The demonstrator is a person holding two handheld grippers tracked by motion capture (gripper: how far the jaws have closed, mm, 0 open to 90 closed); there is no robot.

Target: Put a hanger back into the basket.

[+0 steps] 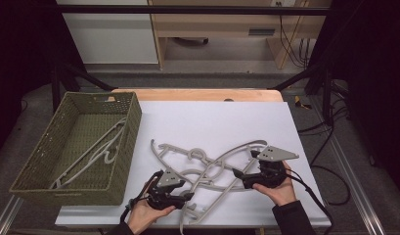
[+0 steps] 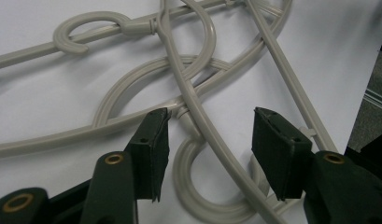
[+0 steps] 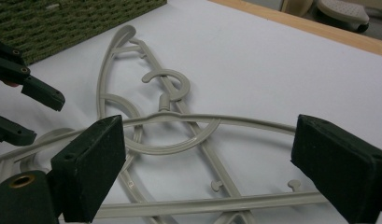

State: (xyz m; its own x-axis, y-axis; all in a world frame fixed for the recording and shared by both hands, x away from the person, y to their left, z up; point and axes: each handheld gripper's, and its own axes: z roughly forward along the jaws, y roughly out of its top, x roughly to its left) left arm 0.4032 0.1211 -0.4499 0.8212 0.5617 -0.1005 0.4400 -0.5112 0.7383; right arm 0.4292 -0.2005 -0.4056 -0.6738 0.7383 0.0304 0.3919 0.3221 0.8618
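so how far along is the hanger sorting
One grey hanger already lies in the green basket. Both tools are open and hold nothing: the left tool straddles a hanger bar in the tangled pile on the white sheet, and the right tool faces that pile. Several hangers remain, but the overlap hides the count.

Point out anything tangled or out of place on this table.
The grey hangers on the white sheet lie crossed and interlocked, hooks threaded through each other, unlike the hanger lying loose in the green basket. Both grippers' jaws are open.
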